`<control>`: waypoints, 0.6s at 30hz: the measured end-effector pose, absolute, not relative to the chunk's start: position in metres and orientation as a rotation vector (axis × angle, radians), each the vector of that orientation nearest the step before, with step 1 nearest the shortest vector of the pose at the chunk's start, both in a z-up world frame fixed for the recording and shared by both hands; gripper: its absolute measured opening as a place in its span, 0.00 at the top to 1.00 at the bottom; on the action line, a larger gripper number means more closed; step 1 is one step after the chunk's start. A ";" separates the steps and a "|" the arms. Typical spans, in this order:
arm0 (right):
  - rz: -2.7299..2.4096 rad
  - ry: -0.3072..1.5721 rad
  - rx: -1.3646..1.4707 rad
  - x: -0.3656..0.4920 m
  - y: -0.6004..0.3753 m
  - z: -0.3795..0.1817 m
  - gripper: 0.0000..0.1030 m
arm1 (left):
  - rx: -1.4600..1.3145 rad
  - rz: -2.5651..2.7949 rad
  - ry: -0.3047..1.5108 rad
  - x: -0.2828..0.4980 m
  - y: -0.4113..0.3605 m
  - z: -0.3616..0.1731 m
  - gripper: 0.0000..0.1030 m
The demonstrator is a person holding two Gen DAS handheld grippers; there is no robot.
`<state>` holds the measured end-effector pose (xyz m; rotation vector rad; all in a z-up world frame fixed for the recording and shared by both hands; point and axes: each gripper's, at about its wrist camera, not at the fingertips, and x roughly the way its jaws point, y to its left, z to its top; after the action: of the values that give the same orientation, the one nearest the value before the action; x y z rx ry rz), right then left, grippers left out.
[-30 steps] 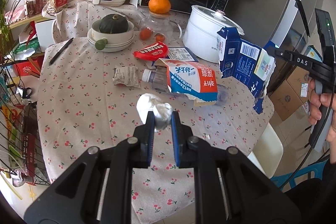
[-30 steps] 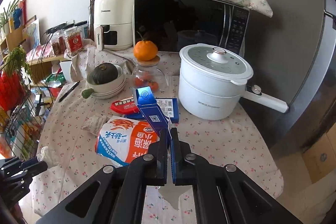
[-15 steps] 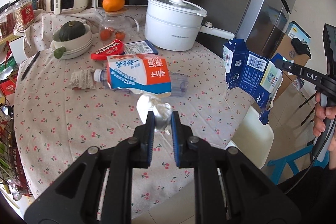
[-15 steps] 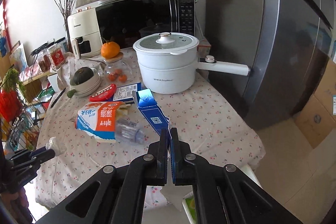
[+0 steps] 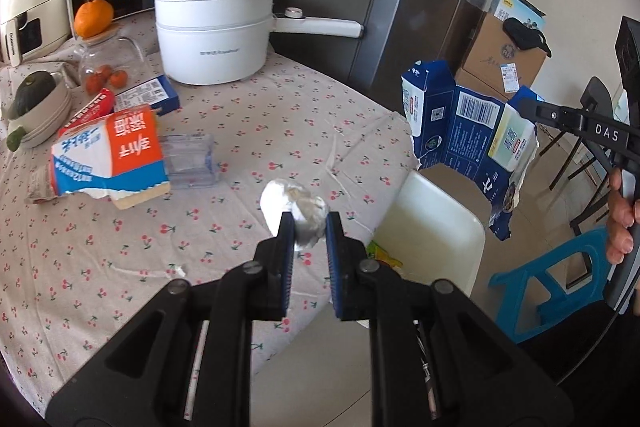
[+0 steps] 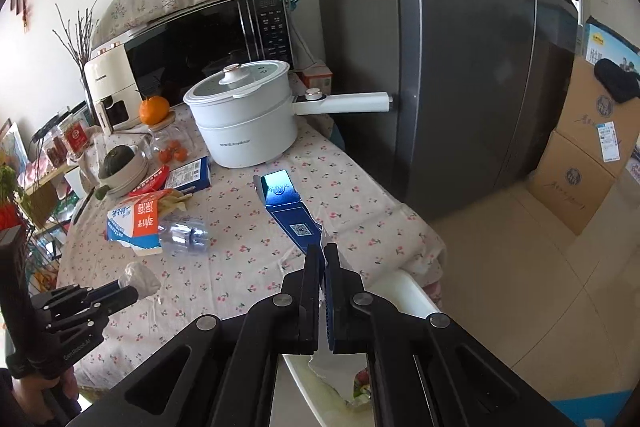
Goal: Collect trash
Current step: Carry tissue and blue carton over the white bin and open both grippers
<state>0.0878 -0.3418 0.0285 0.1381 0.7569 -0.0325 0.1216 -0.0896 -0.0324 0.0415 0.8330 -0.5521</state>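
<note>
From the left wrist, the left tool [image 5: 307, 223] pinched a crumpled white tissue [image 5: 294, 205] above the worktop [image 5: 240, 131] edge, jaws narrow.

From the right wrist, the right tool [image 6: 322, 257] clamped a flattened blue carton [image 6: 290, 215], its long axis pointing away up-left over the worktop.

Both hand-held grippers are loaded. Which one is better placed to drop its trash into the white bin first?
Right, probably. The right hand-held gripper holds the blue carton above the white bin, while the left hand-held gripper with its paper wad hangs over the table edge.
</note>
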 end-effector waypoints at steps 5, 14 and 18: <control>-0.082 0.797 0.186 0.073 -0.377 0.018 0.97 | 0.092 -0.637 0.841 0.115 -0.135 -0.041 0.84; -0.124 0.894 0.297 0.063 -0.422 -0.008 0.97 | 0.201 -0.759 0.851 0.103 -0.207 -0.071 0.83; -0.143 0.913 0.309 0.065 -0.429 -0.015 0.97 | 0.229 -0.783 0.848 0.105 -0.224 -0.083 0.82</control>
<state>0.0645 -0.4293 -0.0150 0.3086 0.9134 -0.1431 0.1047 -0.2235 -0.0831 0.2285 0.8480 -0.7828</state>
